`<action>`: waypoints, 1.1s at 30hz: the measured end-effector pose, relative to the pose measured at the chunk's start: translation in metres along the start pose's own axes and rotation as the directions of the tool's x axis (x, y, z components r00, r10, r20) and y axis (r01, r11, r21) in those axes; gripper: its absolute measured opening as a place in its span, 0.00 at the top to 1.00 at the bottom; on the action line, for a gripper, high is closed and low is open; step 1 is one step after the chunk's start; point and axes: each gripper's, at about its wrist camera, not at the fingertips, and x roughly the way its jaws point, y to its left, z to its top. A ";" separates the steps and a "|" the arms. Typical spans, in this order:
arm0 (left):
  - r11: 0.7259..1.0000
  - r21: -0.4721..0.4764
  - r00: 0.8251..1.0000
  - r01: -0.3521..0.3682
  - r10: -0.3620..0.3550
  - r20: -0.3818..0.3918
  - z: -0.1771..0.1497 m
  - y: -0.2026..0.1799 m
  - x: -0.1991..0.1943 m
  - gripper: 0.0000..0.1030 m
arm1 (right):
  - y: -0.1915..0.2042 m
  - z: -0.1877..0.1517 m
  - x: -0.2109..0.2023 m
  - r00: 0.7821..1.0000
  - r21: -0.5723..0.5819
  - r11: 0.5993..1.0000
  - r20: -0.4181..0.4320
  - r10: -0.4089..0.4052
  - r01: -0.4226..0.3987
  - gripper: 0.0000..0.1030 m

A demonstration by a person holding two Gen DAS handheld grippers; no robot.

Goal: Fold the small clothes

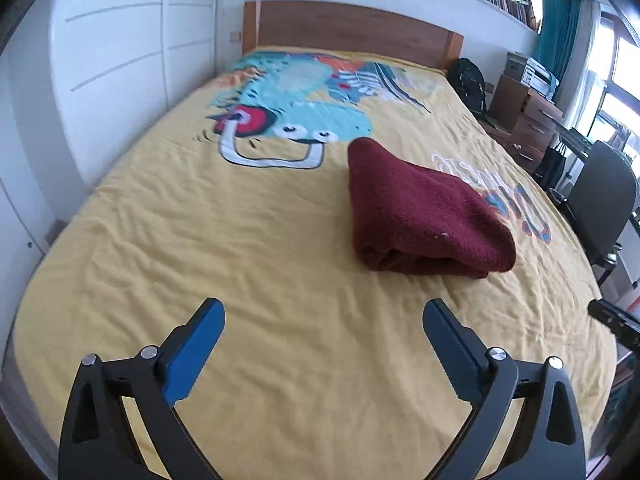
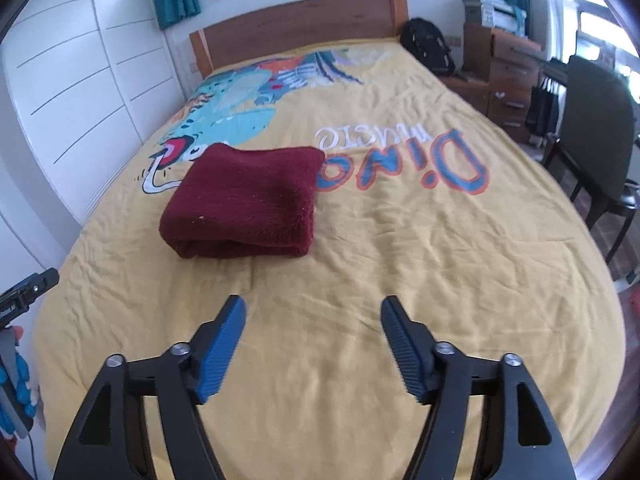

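Note:
A dark red fleecy garment (image 1: 420, 208) lies folded into a thick bundle on the yellow bedspread (image 1: 240, 240). In the right wrist view the same folded garment (image 2: 244, 204) sits left of centre, its folded edge toward me. My left gripper (image 1: 324, 312) hovers above the near part of the bed, open wide, nothing between its blue pads. My right gripper (image 2: 314, 308) also stands open and empty, well short of the garment. Each gripper shows at the edge of the other's view: the right gripper (image 1: 616, 320) and the left gripper (image 2: 24, 292).
The bedspread (image 2: 400, 240) carries a cartoon dinosaur print and lettering. A wooden headboard (image 1: 352, 28) and white wardrobe doors (image 1: 120, 52) bound the bed. A black chair (image 2: 600, 128), wooden drawers (image 2: 508, 68) and a black backpack (image 2: 428, 46) stand at the right.

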 end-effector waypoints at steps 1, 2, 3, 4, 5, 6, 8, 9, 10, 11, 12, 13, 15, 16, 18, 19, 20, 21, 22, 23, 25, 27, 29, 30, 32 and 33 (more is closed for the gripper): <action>1.000 0.010 1.000 -0.017 0.017 0.013 -0.005 0.001 -0.007 0.04 | 0.002 -0.002 -0.006 1.000 -0.002 1.000 0.009 -0.005 0.005 0.22; 0.999 0.018 0.999 -0.031 0.031 0.023 -0.009 0.001 -0.012 0.02 | 0.004 -0.005 -0.011 1.000 -0.003 1.000 0.016 -0.008 0.008 0.22; 0.999 0.025 0.999 -0.045 0.044 0.032 -0.014 0.002 -0.017 0.01 | 0.005 -0.008 -0.016 1.000 -0.001 1.000 0.024 -0.011 0.011 0.21; 0.998 0.032 0.998 -0.053 0.052 0.038 -0.019 0.003 -0.022 0.01 | 0.007 -0.012 -0.022 0.999 0.001 1.000 0.033 -0.014 0.014 0.19; 0.998 0.036 0.997 -0.059 0.057 0.043 -0.023 0.003 -0.027 0.01 | 0.009 -0.015 -0.027 0.999 0.002 1.000 0.044 -0.018 0.018 0.18; 0.997 0.041 0.997 -0.068 0.066 0.049 -0.028 0.003 -0.032 0.01 | 0.010 -0.018 -0.032 0.998 0.003 1.000 0.054 -0.023 0.023 0.14; 0.996 0.051 0.995 -0.079 0.076 0.060 -0.037 0.005 -0.041 0.01 | 0.013 -0.024 -0.040 0.997 0.003 1.000 0.071 -0.030 0.030 0.04; 0.995 0.053 0.995 -0.082 0.079 0.065 -0.041 0.005 -0.045 0.01 | 0.014 -0.028 -0.046 0.996 0.003 0.999 0.083 -0.036 0.036 0.00; 0.995 0.052 0.994 -0.082 0.078 0.070 -0.044 0.005 -0.049 0.01 | 0.015 -0.031 -0.049 0.995 0.005 0.999 0.092 -0.039 0.039 0.00; 0.995 0.051 0.994 -0.081 0.077 0.075 -0.048 0.006 -0.053 0.01 | 0.015 -0.034 -0.052 0.995 0.008 0.999 0.097 -0.039 0.038 0.00; 0.995 0.050 0.994 -0.081 0.077 0.082 -0.051 0.005 -0.058 0.01 | 0.015 -0.036 -0.055 0.994 0.012 0.999 0.101 -0.038 0.037 0.00; 0.995 0.051 0.993 -0.084 0.079 0.089 -0.054 0.006 -0.061 0.01 | 0.016 -0.039 -0.058 0.994 0.015 0.999 0.106 -0.041 0.040 0.00; 0.994 0.055 0.991 -0.096 0.089 0.103 -0.059 0.007 -0.068 0.01 | 0.016 -0.042 -0.063 0.992 0.014 0.999 0.115 -0.051 0.049 0.00; 0.994 0.056 0.990 -0.096 0.090 0.107 -0.061 0.006 -0.071 0.01 | 0.016 -0.044 -0.066 0.991 0.012 0.998 0.122 -0.055 0.053 0.00; 0.994 0.052 0.989 -0.100 0.094 0.113 -0.065 0.005 -0.077 0.01 | 0.018 -0.047 -0.072 0.989 0.006 0.998 0.133 -0.066 0.066 0.00; 0.993 0.051 0.988 -0.103 0.097 0.117 -0.066 0.005 -0.079 0.01 | 0.018 -0.048 -0.073 0.988 0.004 0.998 0.136 -0.069 0.069 0.00; 0.993 0.050 0.988 -0.103 0.097 0.122 -0.067 0.005 -0.081 0.01 | 0.018 -0.049 -0.075 0.988 0.004 0.997 0.139 -0.071 0.071 0.00; 0.994 0.050 0.987 -0.102 0.095 0.129 -0.068 0.004 -0.083 0.01 | 0.018 -0.051 -0.077 0.987 0.005 0.997 0.143 -0.072 0.073 0.00; 0.994 0.050 0.987 -0.096 0.089 0.136 -0.069 0.004 -0.085 0.01 | 0.017 -0.052 -0.079 0.986 0.007 0.997 0.148 -0.073 0.073 0.00; 0.995 0.050 0.986 -0.091 0.083 0.142 -0.070 0.004 -0.088 0.01 | 0.017 -0.053 -0.081 0.986 0.009 0.997 0.150 -0.073 0.072 0.00; 0.995 0.055 0.985 -0.085 0.076 0.155 -0.072 0.003 -0.092 0.01 | 0.017 -0.055 -0.083 0.985 0.012 0.997 0.154 -0.075 0.074 0.00; 0.994 0.063 0.983 -0.089 0.077 0.169 -0.074 0.000 -0.096 0.01 | 0.016 -0.057 -0.085 0.984 0.014 0.997 0.159 -0.080 0.079 0.00; 0.993 0.071 0.980 -0.092 0.078 0.182 -0.076 -0.003 -0.100 0.01 | 0.015 -0.060 -0.086 0.983 0.017 0.997 0.165 -0.082 0.080 0.00; 0.993 0.073 0.979 -0.097 0.082 0.187 -0.076 -0.003 -0.100 0.01 | 0.014 -0.061 -0.087 0.983 0.019 0.997 0.166 -0.083 0.081 0.00; 0.991 0.074 0.975 -0.113 0.097 0.198 -0.077 -0.004 -0.102 0.01 | 0.012 -0.063 -0.088 0.981 0.025 0.996 0.170 -0.094 0.091 0.00; 0.990 0.074 0.974 -0.119 0.102 0.203 -0.077 -0.005 -0.103 0.01 | 0.011 -0.064 -0.088 0.980 0.029 0.995 0.171 -0.098 0.095 0.00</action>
